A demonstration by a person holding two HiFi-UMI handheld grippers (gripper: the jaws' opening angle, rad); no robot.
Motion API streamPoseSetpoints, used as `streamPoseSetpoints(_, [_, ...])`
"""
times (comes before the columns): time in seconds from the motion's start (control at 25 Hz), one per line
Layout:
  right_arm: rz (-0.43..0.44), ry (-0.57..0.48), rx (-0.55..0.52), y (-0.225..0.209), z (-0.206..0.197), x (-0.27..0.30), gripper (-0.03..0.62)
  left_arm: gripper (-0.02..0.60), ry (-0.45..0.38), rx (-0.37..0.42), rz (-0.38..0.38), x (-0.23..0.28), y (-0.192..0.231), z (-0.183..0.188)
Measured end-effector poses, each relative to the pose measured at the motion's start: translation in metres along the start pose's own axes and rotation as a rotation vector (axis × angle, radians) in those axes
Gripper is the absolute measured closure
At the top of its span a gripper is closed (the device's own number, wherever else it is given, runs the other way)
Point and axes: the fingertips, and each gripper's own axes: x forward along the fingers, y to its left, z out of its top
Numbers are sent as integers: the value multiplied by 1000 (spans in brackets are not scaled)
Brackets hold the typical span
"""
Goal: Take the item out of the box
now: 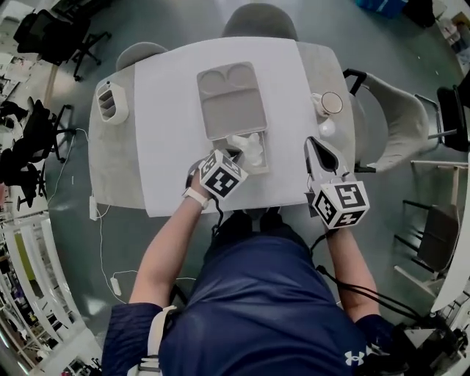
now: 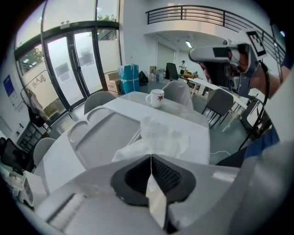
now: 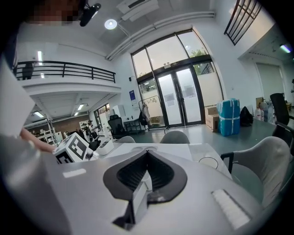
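Observation:
A flat grey box [image 1: 231,99] lies open in the middle of the white table [image 1: 165,147], with its lid [image 2: 105,137] folded back. A crumpled white plastic-wrapped item [image 1: 248,149] sits at the box's near end. My left gripper [image 1: 236,152] is at that end, its jaws shut on the near edge of the item [image 2: 163,137], which bunches up just past the left gripper's tips [image 2: 150,157]. My right gripper [image 1: 314,145] hovers over the table's right side, apart from the box. In the right gripper view the right gripper [image 3: 147,151] is shut and holds nothing.
A white mug [image 1: 328,104] stands at the table's far right, also seen in the left gripper view as the mug [image 2: 156,97]. A white slotted device [image 1: 111,101] sits at the far left. Grey chairs [image 1: 261,18] ring the table.

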Motion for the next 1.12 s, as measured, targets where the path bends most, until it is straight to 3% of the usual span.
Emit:
streamPoseSetpoints(0.24, [67,9,-15,25,3,15,591,574,-106,-1,116,-46,12,10])
streamPoseSetpoints(0.56, [105,9,-45,51,7,30,591,574,-178,-73,255,-77,70,7])
streamPoseSetpoints(1.12, [-67,9,-22,14,6,-13,591,574,-57,-38,253,-2,121,20])
